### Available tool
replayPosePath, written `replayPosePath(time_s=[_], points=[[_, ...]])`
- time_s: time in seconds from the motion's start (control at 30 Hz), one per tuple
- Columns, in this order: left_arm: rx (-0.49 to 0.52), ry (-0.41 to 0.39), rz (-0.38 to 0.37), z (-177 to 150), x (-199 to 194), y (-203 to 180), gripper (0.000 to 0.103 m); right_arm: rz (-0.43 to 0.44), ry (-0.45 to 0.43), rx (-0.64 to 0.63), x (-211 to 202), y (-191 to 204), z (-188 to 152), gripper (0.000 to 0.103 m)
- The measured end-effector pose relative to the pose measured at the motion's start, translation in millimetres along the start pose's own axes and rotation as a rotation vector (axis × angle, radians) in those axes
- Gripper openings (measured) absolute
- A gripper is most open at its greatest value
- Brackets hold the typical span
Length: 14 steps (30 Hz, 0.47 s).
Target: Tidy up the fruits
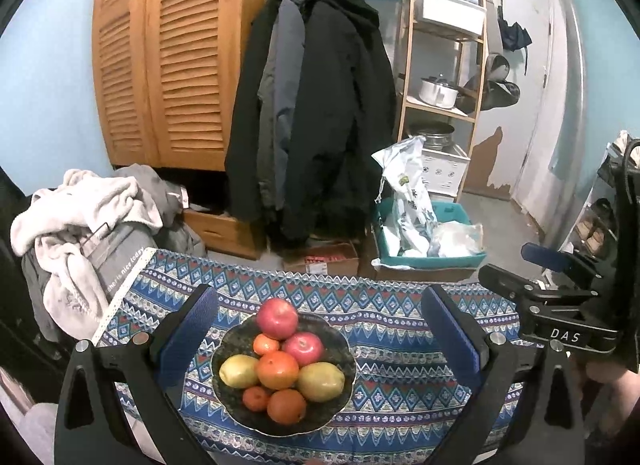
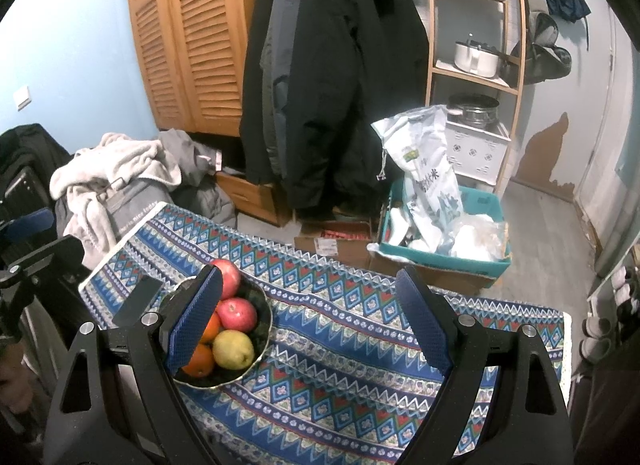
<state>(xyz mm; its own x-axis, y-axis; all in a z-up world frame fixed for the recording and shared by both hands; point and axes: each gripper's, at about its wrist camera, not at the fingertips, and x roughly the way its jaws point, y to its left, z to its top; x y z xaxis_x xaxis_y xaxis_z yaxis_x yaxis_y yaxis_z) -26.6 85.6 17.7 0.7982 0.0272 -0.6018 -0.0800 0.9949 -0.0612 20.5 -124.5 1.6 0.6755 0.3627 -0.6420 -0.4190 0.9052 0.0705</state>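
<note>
On the patterned cloth (image 1: 400, 353), a fruit bowl (image 1: 344, 369) between open left tongs (image 1: 316, 329).

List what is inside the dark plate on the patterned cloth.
In the dark plate: two red apples, two yellow pears, two oranges and two smaller tangerines. Anything beneath the pile is covered.

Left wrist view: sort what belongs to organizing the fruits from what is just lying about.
Belongs to the job:
dark scalloped plate
two red apples
two yellow pears
four oranges

Just lying about:
black hanging coats
white crumpled blanket
teal plastic bin
louvred wooden wardrobe
</note>
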Motion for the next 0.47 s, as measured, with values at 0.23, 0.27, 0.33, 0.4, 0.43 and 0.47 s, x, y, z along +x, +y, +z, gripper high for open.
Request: replayPosePath(time_s=[0.23,0.27,0.33,0.4,0.43,0.47], points=[[0.001,0.002,0.006,-1.0,-0.4,0.5,0.102,-0.004,0.005,-0.001,0.9,0.0,1.2,0.087],[-0.005,0.002,0.007,-0.8,-0.4,1.4,0.102,-0.004,0.005,-0.002,1.0,-0.1,1.0,0.087],[-0.015,0.005,0.003,-0.8,0.0,3.4,0.102,-0.005,0.006,-0.001,1.1,0.2,0.9,0.087],[-0.018,0.006,0.002,-1.4,0.6,4.5,0.102,-0.005,0.006,-0.001,1.2,0.0,0.5,0.087],[-0.015,0.007,0.002,-1.0,0.9,4.6,0.102,-0.005,0.005,0.0,1.1,0.5,0.8,0.087],[-0.015,0.008,0.005,-1.1,0.7,4.7,0.102,-0.005,0.006,0.0,1.2,0.2,0.6,0.087]])
